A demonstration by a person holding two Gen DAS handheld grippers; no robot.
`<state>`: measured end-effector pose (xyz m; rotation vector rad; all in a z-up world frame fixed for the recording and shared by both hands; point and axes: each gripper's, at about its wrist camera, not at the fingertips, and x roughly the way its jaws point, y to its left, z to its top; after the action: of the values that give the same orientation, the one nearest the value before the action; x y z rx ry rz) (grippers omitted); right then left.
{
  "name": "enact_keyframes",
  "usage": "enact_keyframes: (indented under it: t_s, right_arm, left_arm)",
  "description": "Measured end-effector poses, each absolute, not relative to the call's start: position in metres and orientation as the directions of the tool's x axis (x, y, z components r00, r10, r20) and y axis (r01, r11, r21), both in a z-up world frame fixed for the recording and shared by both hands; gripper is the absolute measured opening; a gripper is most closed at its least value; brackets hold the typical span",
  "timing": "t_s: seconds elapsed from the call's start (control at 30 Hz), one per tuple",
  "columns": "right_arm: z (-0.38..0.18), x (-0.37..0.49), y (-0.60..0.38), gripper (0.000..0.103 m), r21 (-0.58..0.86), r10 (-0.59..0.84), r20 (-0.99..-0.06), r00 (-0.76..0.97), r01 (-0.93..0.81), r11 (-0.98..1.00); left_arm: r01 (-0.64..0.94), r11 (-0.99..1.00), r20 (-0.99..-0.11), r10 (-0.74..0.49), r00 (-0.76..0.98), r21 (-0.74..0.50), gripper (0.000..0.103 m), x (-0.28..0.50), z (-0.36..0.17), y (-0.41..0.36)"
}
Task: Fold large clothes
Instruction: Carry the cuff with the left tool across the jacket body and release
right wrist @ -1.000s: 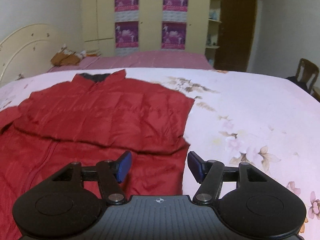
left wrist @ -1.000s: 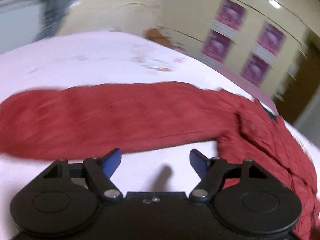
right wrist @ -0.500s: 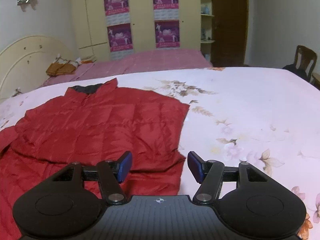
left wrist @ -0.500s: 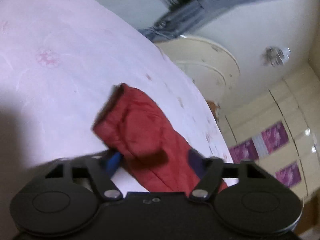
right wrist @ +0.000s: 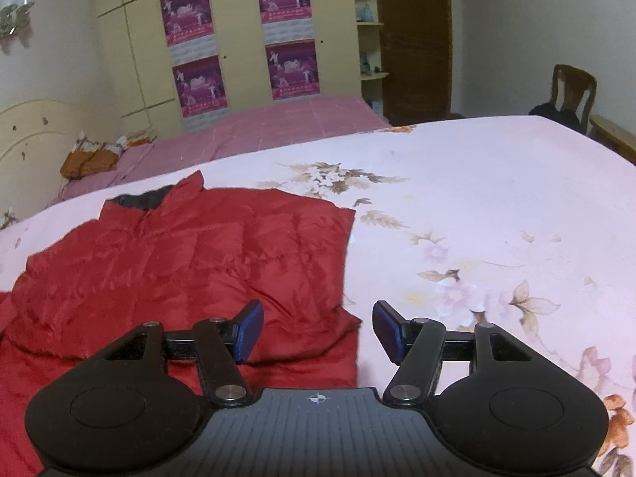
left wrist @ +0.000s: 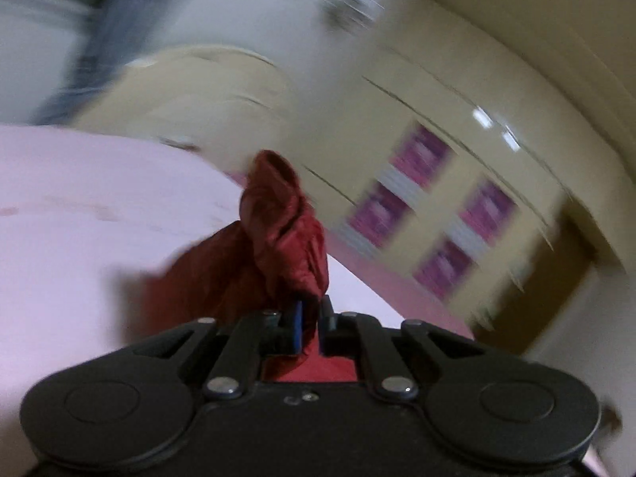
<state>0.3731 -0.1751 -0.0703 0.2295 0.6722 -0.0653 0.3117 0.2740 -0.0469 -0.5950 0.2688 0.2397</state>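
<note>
Red puffer jacket (right wrist: 187,262) lying spread at frame left on floral bedsheet (right wrist: 497,206) | left gripper (left wrist: 309,324) just closing, pinching jacket sleeve (left wrist: 278,214), frame centre | right gripper (right wrist: 318,332) hovering half-open, gripping nothing, over jacket's edge

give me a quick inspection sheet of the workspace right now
surface: bed with pink floral sheet
job's things: red jacket spread on the bed, one side already folded in; its sleeve lifted
clutter: orange bundle on the far pink bed
grippers: left gripper just closed, shut on the sleeve; right gripper open, over the jacket's edge, holding nothing
cables: nothing seen
surroundings: wardrobe with purple posters, chair, wooden door, headboard
</note>
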Motion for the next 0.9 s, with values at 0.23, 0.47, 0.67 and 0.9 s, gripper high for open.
enact_keyframes:
  t_s: [0.23,0.47,0.67,0.9]
  right_arm:
    - [-0.066,0.386,-0.166,0.061,0.234,0.029,-0.616,0.787,0.147,0.961]
    - [-0.069,0.39,-0.18,0.061,0.274,0.027,-0.621,0.783,0.185,0.944]
    - [-0.073,0.388,-0.201,0.061,0.296,0.008,-0.632,0.775,0.232,0.927]
    - [-0.075,0.381,-0.226,0.061,0.316,-0.009,-0.641,0.767,0.275,0.908]
  left_arm:
    - [-0.081,0.916,-0.434,-0.107,0.894,-0.393,0.006,0.409,-0.048,0.171]
    - [0.15,0.935,-0.506,-0.303,0.808,-0.321,0.006,0.449,-0.072,0.084]
    - [0.291,0.901,-0.527,-0.425,0.736,-0.32,0.006,0.465,-0.091,0.029]
    - [0.382,0.87,-0.569,-0.493,0.658,-0.312,0.007,0.47,-0.111,-0.029]
